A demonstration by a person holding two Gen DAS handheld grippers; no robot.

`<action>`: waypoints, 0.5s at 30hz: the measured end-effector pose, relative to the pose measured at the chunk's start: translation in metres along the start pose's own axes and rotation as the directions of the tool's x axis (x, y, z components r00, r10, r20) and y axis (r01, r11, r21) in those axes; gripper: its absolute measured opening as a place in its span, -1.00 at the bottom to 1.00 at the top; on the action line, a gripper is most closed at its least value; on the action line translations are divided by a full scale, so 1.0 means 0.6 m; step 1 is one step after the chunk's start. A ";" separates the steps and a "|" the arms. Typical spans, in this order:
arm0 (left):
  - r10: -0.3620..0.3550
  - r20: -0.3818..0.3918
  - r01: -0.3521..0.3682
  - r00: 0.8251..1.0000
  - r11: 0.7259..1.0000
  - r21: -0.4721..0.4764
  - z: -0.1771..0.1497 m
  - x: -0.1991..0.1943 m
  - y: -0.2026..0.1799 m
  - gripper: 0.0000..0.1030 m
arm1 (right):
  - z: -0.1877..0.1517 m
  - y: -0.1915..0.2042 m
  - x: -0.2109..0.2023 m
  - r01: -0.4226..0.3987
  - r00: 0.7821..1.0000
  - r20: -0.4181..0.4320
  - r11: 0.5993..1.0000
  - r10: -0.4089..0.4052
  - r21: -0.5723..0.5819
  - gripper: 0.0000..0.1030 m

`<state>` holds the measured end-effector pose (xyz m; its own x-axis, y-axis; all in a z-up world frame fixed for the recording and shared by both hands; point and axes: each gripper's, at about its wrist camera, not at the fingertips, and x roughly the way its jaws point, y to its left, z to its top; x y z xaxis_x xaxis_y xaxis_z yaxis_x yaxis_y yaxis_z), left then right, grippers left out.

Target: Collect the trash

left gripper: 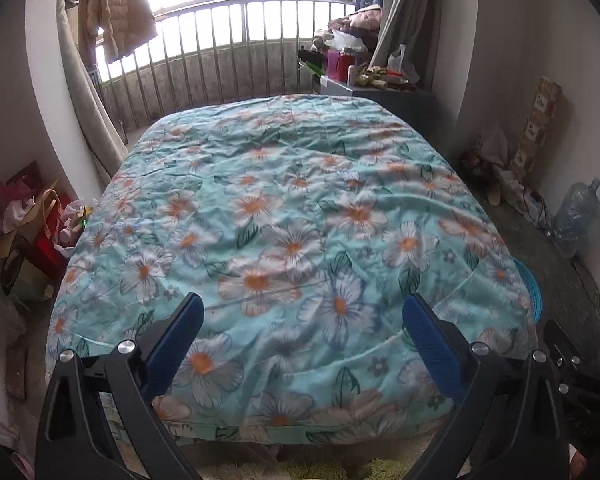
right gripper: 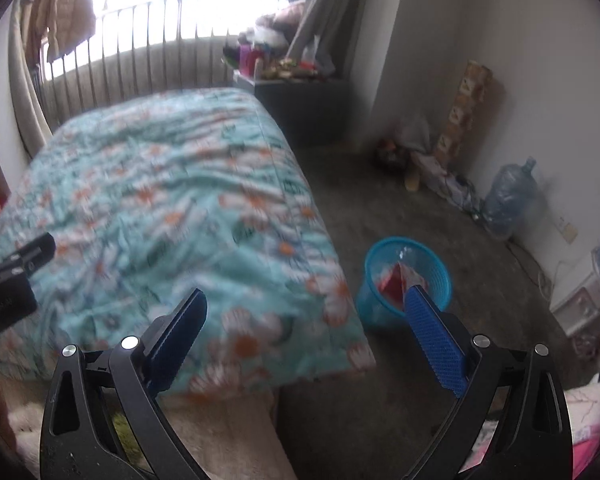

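Observation:
A blue mesh trash basket [right gripper: 407,278] stands on the floor at the right side of the bed, with red and white wrappers [right gripper: 396,280] inside. Its rim also shows in the left wrist view [left gripper: 531,285] past the bed's right edge. My left gripper [left gripper: 303,307] is open and empty, held above the foot of the bed with its floral quilt [left gripper: 284,216]. My right gripper [right gripper: 306,302] is open and empty, over the bed's right corner [right gripper: 340,320], with its right finger [right gripper: 432,332] in front of the basket. No loose trash shows on the quilt.
A cluttered grey cabinet [left gripper: 380,88] stands at the back right. Bags and boxes [left gripper: 28,224] crowd the floor left of the bed. A water jug [right gripper: 508,196], a tall box [right gripper: 466,108] and cables line the right wall. A railing [left gripper: 228,52] is behind the bed.

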<state>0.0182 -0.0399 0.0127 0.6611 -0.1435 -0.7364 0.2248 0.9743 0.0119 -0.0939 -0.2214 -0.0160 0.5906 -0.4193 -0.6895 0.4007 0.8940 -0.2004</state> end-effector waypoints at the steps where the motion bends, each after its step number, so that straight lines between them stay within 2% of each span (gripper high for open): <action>1: 0.001 -0.011 -0.001 1.000 1.000 0.005 -0.001 0.001 -0.001 0.89 | -0.008 0.001 0.004 0.018 1.000 -0.014 1.000 -0.018 -0.008 0.85; 4: 0.010 -0.041 -0.009 0.999 1.000 0.011 -0.004 0.012 -0.006 0.89 | -0.020 -0.007 0.010 0.050 0.998 -0.043 0.999 -0.050 -0.007 0.85; 15: 0.024 -0.081 -0.019 0.996 0.998 0.063 -0.004 0.028 -0.031 0.89 | -0.027 -0.038 0.032 0.078 0.992 -0.095 0.997 -0.077 0.017 0.85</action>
<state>0.0233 -0.0602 -0.0019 0.6063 -0.1055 -0.7882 0.2570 0.9640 0.0687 -0.1029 -0.2470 -0.0357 0.4886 -0.4694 -0.7355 0.4576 0.8556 -0.2421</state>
